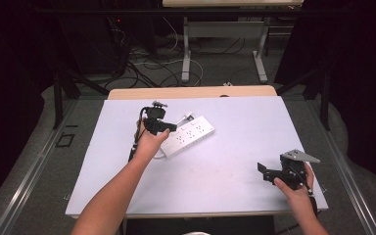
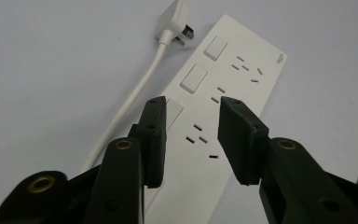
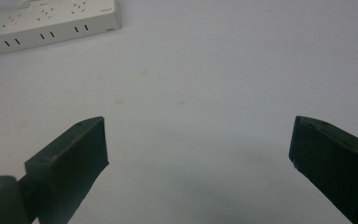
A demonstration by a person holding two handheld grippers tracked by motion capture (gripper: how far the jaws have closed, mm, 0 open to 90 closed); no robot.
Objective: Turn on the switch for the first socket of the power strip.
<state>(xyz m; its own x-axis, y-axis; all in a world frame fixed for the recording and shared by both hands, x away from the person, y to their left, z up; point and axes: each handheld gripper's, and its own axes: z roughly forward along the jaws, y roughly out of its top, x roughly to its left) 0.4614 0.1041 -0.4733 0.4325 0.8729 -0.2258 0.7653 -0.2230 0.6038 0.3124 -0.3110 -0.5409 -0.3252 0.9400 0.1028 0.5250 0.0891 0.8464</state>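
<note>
Flat white plastic power strip (image 1: 188, 135) lying at an angle near the middle of the pale grey tabletop (image 1: 235, 161), its white cord (image 2: 130, 100) running alongside to a white plug (image 2: 173, 21) resting on the surface just beyond the far end. Left gripper (image 2: 191, 135) held over the strip's near end, jaws apart with a moderate gap, nothing between them; contact with the strip cannot be told. Near end of the strip and the cord's exit hidden behind those jaws and the left hand (image 1: 149, 144). Right gripper (image 1: 269, 171) low over bare tabletop at the near right, well apart from the strip, jaws spread wide and empty. Strip cut off at the upper left in the right gripper view.
</note>
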